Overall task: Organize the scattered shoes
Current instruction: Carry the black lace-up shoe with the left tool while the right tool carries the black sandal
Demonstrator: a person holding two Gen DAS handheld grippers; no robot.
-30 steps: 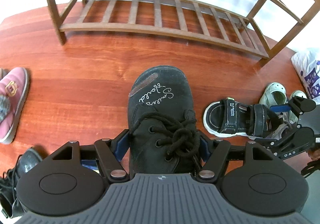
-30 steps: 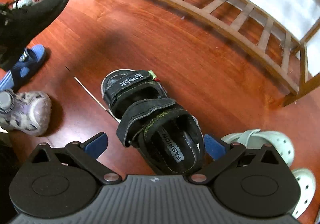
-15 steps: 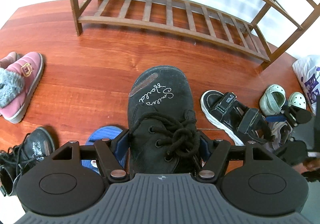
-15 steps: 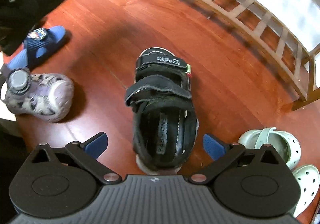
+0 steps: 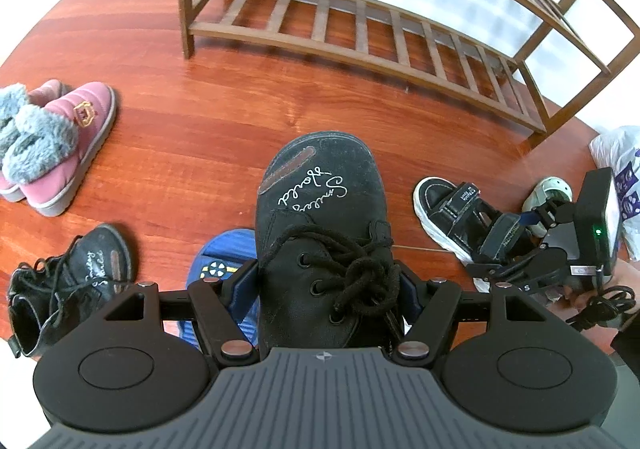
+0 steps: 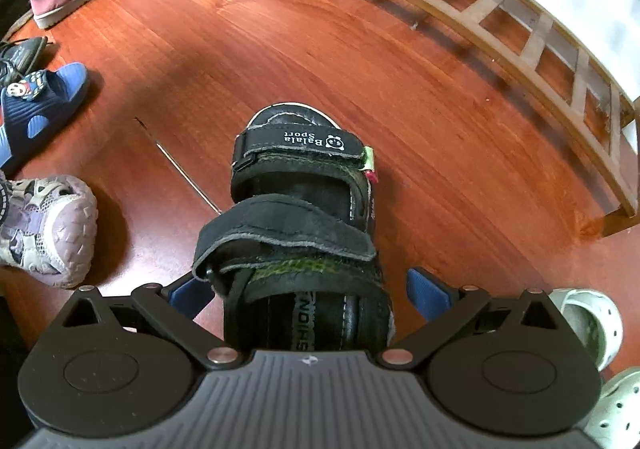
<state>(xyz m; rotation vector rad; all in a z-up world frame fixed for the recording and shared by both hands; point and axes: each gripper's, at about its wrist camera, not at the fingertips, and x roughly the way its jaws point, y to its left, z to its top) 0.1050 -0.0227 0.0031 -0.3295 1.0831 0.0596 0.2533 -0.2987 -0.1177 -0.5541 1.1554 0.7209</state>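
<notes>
**Both grippers on shoes over the red wood floor**

I see a polished reddish wood floor [image 5: 180,137] running under a slatted wooden shoe rack [image 5: 360,29] that spans the top of the left wrist view, pale wall behind it. Pink fur-lined slippers [image 5: 60,145] sit at the left edge, a second black lace-up boot [image 5: 68,281] at lower left, and a blue slide [image 5: 224,261] peeks out just beside my held boot. In the right wrist view a lilac sneaker [image 6: 48,229] lies at the left and white clogs [image 6: 592,321] at lower right.

My left gripper [image 5: 324,285] points toward the rack, its blue pads clamped on both sides of the black boot [image 5: 320,217], toe forward, centre frame.

My right gripper [image 6: 308,289] straddles the heel of the black sandal [image 6: 300,201], which sits centre frame. The left pad touches the ankle strap; the right pad stands apart from the shoe, so the jaws are not closed on it
</notes>
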